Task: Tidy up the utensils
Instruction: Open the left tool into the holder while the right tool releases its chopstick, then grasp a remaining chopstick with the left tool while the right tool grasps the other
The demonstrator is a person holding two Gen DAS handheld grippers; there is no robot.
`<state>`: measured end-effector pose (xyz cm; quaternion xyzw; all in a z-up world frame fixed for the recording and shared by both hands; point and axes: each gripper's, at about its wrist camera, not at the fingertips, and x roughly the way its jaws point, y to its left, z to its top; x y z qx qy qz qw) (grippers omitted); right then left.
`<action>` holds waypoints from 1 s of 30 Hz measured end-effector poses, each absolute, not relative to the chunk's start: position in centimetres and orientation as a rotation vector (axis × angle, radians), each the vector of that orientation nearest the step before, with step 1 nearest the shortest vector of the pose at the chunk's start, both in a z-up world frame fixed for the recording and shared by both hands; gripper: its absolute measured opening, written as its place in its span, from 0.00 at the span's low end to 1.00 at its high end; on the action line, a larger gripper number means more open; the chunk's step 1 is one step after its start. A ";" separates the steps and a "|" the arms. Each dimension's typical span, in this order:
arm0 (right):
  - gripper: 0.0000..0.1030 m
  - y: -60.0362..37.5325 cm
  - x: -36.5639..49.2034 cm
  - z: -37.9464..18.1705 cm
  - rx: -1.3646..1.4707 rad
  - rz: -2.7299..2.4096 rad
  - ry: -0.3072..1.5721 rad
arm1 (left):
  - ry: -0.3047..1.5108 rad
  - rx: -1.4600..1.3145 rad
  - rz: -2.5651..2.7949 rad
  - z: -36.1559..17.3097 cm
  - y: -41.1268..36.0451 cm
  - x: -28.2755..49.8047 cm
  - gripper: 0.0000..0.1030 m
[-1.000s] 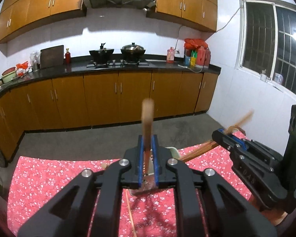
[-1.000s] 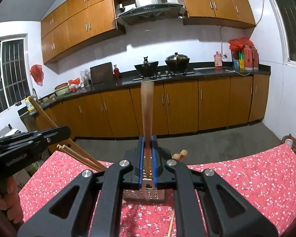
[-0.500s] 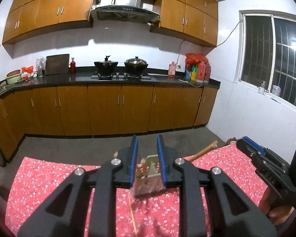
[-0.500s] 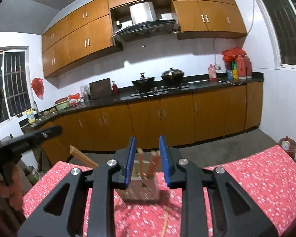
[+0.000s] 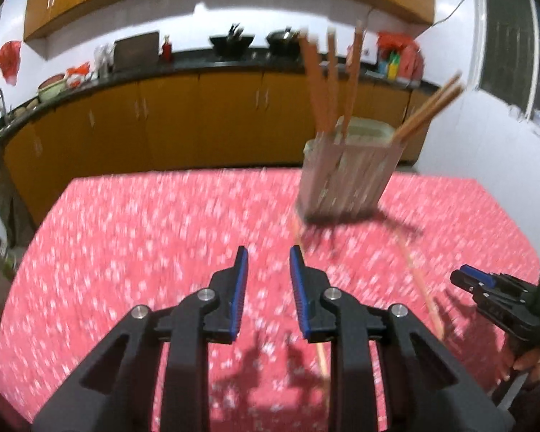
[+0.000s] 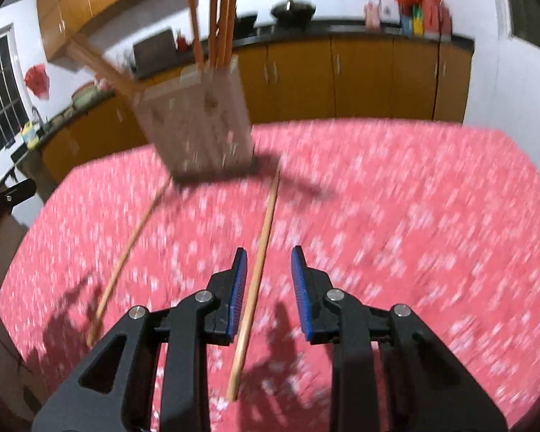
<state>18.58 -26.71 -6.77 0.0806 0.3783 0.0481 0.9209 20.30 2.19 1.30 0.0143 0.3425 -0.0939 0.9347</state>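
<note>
the red floral tablecloth fills the lower frame. a utensil holder with upright chopsticks sits upper right. two loose chopsticks lie centre. left gripper and right gripper are spread, holding nothing.

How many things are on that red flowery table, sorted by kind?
Pale slatted utensil holder: 1
Wooden chopsticks standing in the holder: 5, as far as the blur lets me count
Loose wooden chopsticks lying on the red floral cloth: 2
Total: 8
</note>
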 end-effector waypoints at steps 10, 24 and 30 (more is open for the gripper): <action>0.08 -25.0 19.0 -10.3 0.087 0.028 0.848 | 0.788 0.016 -0.214 -3.6 0.9 19.7 0.26; 0.07 -30.8 19.7 -10.0 0.219 -0.151 0.852 | 0.892 0.041 -0.274 -7.6 -2.4 19.9 0.27; 0.07 -30.3 19.5 -10.0 0.209 -0.126 0.855 | 0.896 0.122 -0.228 -9.1 -3.5 20.0 0.15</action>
